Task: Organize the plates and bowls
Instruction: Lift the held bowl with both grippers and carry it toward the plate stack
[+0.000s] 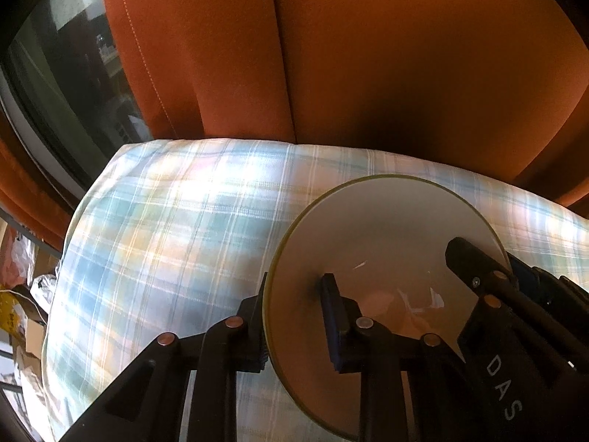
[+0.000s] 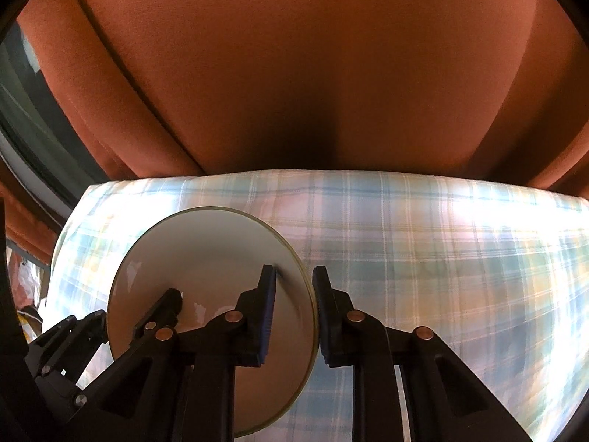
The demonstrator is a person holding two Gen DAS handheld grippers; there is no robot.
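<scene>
A round white plate [image 1: 383, 235] with a thin yellow-green rim is held over a plaid-covered cushion [image 1: 165, 228]. My left gripper [image 1: 294, 316] is shut on the plate's left edge, one finger above and one below. My right gripper [image 2: 294, 309] is shut on the plate's [image 2: 206, 258] right edge. Each gripper shows in the other's view: the right one at the plate's right side in the left wrist view [image 1: 489, 280], the left one at the plate's left side in the right wrist view [image 2: 147, 316]. The plate is tilted and looks empty.
An orange sofa backrest [image 1: 386, 55] rises behind the plaid cushion [image 2: 423, 250]. A dark window [image 1: 73, 84] is at the left. Bags and boxes [image 1: 25, 294] lie on the floor at the far left, beyond the cushion's edge.
</scene>
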